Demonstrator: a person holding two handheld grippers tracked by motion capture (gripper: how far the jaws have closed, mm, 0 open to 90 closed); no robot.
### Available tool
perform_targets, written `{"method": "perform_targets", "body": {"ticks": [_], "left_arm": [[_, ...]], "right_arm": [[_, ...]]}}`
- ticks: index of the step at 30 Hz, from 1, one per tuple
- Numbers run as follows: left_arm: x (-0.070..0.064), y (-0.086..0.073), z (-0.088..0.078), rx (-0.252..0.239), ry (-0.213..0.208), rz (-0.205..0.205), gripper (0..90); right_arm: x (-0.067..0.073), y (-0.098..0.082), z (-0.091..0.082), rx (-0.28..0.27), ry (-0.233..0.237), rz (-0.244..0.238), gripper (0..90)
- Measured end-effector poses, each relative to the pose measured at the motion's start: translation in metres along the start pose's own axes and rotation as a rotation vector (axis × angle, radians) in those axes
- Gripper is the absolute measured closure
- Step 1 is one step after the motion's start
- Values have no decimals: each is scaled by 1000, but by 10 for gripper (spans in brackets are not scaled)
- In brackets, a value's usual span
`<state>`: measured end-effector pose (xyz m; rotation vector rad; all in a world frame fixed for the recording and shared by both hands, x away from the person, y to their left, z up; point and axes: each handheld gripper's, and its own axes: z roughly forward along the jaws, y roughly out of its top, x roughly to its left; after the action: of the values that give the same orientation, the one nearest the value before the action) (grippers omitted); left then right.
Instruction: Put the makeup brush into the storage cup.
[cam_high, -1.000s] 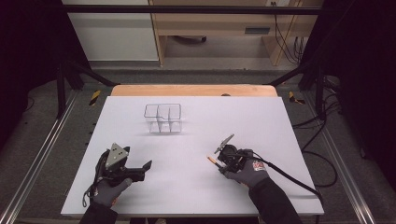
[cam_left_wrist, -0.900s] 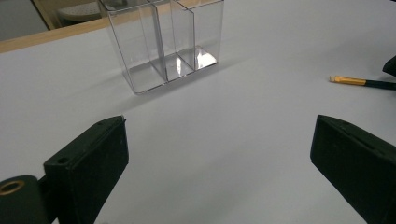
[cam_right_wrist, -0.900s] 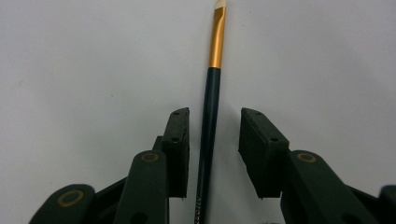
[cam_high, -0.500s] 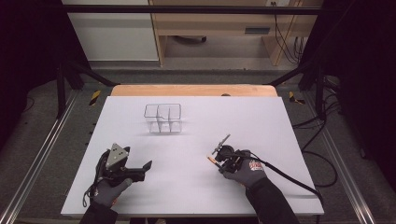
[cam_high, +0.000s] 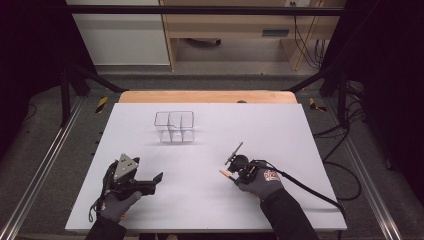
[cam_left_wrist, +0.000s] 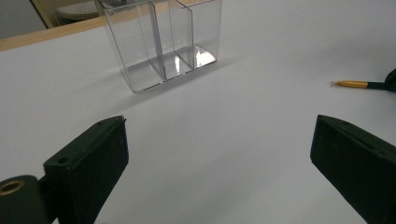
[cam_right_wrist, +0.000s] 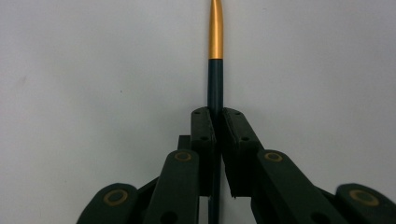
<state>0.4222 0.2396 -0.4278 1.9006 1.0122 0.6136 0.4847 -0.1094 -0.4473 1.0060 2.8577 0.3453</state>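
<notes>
Gold and dark teal mark the pen (cam_right_wrist: 215, 60) that we see pinched in the right gripper (cam_right_wrist: 215, 116): its two black jaws have just been closing and now press on the dark shaft from either side, with the gold tip sticking out ahead of them over the white table (cam_high: 300, 130). In the high view the right gripper (cam_high: 231, 172) sits low over the table toward the near right corner, and the pen (cam_high: 226, 174) shows as a short orange-gold sliver pointing toward the left edge.

The left gripper (cam_high: 155, 182) rests near the near left corner, held in a gloved hand (cam_high: 116, 202) (its grey three-cornered plate faces up). Its jaws stand wide apart with nothing between them, as the left gripper view makes plain, bare white surface lying in the gap.

A clear plastic organizer (cam_high: 174, 126) with upright dividers stands toward the far edge, a little left of the middle, well apart from both grippers. From the left gripper view we look across at the organizer (cam_left_wrist: 163, 42), and the pen (cam_left_wrist: 352, 84) appears off to the right, its gold tip close above the table.
</notes>
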Motion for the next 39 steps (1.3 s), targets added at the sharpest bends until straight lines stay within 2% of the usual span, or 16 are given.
{"method": "perform_targets", "body": {"ticks": [9,14,18,19,20,22,23,24,27,28,29,31,34,35,36,39], "left_arm": [[0,0,0,-1,3,-3,36],[0,0,-1,-4,5,-4,36],[-1,0,-1,-6,3,-7,36],[-1,0,-1,-6,3,-7,36],[-1,0,-1,-8,4,-7,35],[-2,0,-1,-10,3,-7,35],[-2,0,-1,-10,3,-7,35],[-2,1,-1,-12,4,-6,35],[-2,1,-2,-19,-4,-15,35],[-3,1,-2,-22,-7,-19,35],[-3,1,-2,-22,-7,-19,35],[-5,3,-2,-32,-21,-28,35],[-7,4,-3,-37,-27,-27,35],[-9,4,-3,-40,-33,-29,35],[-11,5,-4,-49,-43,-37,35],[-13,7,-5,-61,-51,-48,35]], "right_arm": [[1,-1,-3,-22,-4,-12,840],[0,-4,-16,-80,4,-2,840],[-1,-7,-28,-156,22,6,840],[-1,-7,-28,-156,22,6,840],[-1,-8,-34,-203,32,12,839],[0,-10,-38,-248,49,12,839],[0,-10,-38,-248,49,12,839],[0,-11,-42,-294,64,13,839],[1,-13,-47,-365,78,16,840],[1,-14,-48,-391,80,14,840],[1,-14,-48,-391,80,14,840],[3,-16,-51,-461,84,20,840],[5,-17,-54,-522,90,35,840],[5,-17,-54,-522,90,35,840],[7,-18,-55,-566,95,36,840],[9,-19,-56,-619,99,35,839]]}}
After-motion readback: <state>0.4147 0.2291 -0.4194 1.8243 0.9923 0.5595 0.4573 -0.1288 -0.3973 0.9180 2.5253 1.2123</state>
